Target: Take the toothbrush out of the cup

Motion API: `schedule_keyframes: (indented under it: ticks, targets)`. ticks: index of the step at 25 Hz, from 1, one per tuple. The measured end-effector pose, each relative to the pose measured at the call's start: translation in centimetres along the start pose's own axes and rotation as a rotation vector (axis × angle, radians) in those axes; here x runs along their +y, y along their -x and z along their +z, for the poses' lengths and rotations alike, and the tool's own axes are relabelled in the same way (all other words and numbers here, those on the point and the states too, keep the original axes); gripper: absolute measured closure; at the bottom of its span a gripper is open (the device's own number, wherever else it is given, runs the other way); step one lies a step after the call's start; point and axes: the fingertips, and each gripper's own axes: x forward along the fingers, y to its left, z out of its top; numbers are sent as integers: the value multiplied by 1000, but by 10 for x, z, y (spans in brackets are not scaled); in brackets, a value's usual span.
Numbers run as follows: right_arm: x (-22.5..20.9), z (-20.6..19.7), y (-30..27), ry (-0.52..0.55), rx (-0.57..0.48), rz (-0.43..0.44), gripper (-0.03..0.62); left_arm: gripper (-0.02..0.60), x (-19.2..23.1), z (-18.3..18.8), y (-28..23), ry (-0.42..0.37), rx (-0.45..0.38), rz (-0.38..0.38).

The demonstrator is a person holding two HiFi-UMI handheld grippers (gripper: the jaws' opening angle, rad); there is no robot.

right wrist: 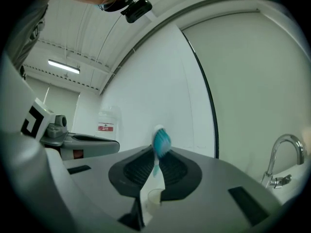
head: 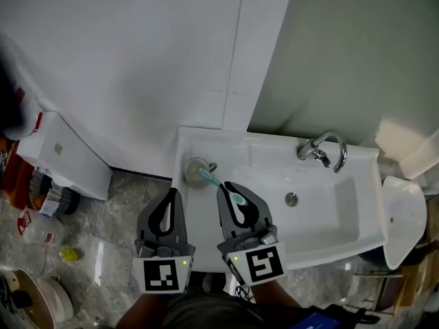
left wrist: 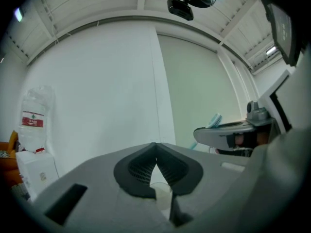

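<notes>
Most of the lift looked done from the head view: the right gripper pinched the toothbrush just above its cup. The left gripper view showed the left gripper pressed together and empty. The right gripper view showed the neck clamped below the bristles, probably for control.

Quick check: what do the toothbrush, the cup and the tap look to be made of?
The toothbrush looks like plastic: a smooth teal and white body, with bristles at the head. The cup is dull grey and matte with no glare, so it could be plastic or ceramic; I can't tell which. The tap looks like polished chrome-finished metal, with bright reflections.
</notes>
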Motion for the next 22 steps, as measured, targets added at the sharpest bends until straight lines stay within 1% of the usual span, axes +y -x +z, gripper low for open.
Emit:
schedule_keyframes:
  ticks: [7, 11, 14, 22]
  targets:
    - [10, 37, 35, 60, -73, 5, 559, 568, -16, 29, 31, -18, -67, 22]
    - [12, 52, 50, 88, -95, 3, 559, 568, -25, 43, 43, -23, -99, 30]
    - [12, 59, 58, 101, -107, 3, 559, 568, -31, 50, 49, -33, -118, 31]
    - [19, 66, 66, 119, -126, 20, 559, 568, -36, 58, 56, -42, -131, 31]
